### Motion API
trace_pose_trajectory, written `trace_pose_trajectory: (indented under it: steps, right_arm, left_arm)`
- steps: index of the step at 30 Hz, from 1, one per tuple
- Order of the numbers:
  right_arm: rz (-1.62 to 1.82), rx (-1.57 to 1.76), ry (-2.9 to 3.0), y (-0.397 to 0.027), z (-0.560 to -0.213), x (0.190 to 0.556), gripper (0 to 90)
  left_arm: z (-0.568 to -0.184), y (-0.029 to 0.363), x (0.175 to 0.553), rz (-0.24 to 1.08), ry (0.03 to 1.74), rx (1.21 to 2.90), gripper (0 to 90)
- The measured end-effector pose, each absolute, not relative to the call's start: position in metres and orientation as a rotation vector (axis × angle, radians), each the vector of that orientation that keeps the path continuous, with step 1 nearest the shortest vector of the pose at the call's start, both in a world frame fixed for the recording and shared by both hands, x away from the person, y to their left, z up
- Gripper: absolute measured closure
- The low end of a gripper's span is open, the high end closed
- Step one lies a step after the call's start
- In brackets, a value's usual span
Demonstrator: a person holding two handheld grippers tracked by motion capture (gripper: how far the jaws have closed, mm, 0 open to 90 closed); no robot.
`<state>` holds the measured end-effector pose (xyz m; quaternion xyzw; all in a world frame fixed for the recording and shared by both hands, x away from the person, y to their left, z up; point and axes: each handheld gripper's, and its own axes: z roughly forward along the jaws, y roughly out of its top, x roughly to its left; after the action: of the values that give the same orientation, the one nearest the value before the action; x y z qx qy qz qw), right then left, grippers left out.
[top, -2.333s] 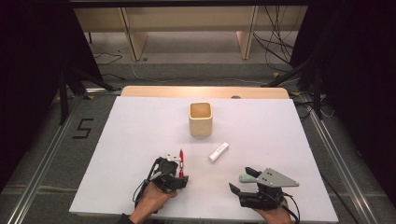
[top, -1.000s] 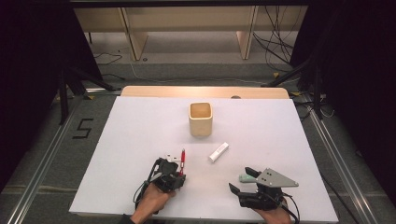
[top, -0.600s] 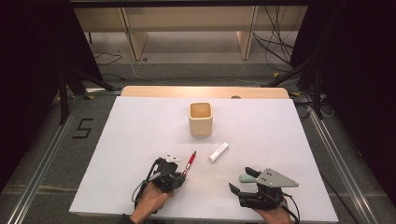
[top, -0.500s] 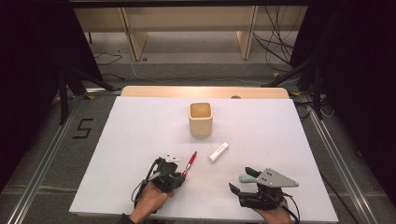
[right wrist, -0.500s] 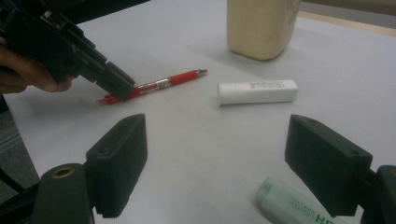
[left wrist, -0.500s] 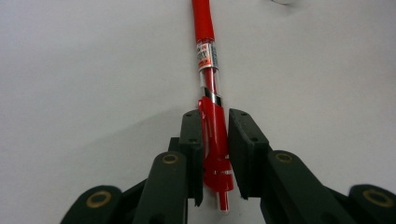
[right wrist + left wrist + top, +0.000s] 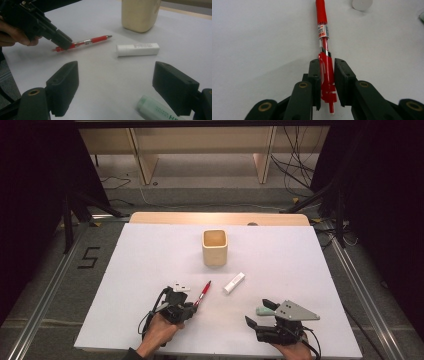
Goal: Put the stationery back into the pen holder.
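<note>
Holding the red pen [image 7: 325, 62] by its clip end, my left gripper [image 7: 192, 306] has its jaws squeezed tight on it. They were just closing. The pen sits near the front edge of the table [image 7: 150, 255], its tip pointing at the cup [image 7: 215, 248]. My right gripper [image 7: 125, 85] rests wide open near the front right corner, holding nothing, beside a green tube [image 7: 160, 111].

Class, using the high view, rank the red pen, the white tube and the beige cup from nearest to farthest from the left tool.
1. red pen: clamped in the left tool.
2. white tube: lying to the pen's right.
3. beige cup: farther back, mid-table.
</note>
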<state>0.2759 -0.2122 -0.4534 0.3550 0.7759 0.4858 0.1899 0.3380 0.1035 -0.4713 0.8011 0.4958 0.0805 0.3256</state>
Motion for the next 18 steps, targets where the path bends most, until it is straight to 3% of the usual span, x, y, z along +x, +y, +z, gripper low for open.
trace_pose_trajectory:
  steps: [18]
  right_arm:
    - [1.564,1.119,2.193,-0.206,-0.451,0.288,22.3]
  left_arm:
    - [-0.447,0.094,0.321,0.239,1.159,2.003,75.9]
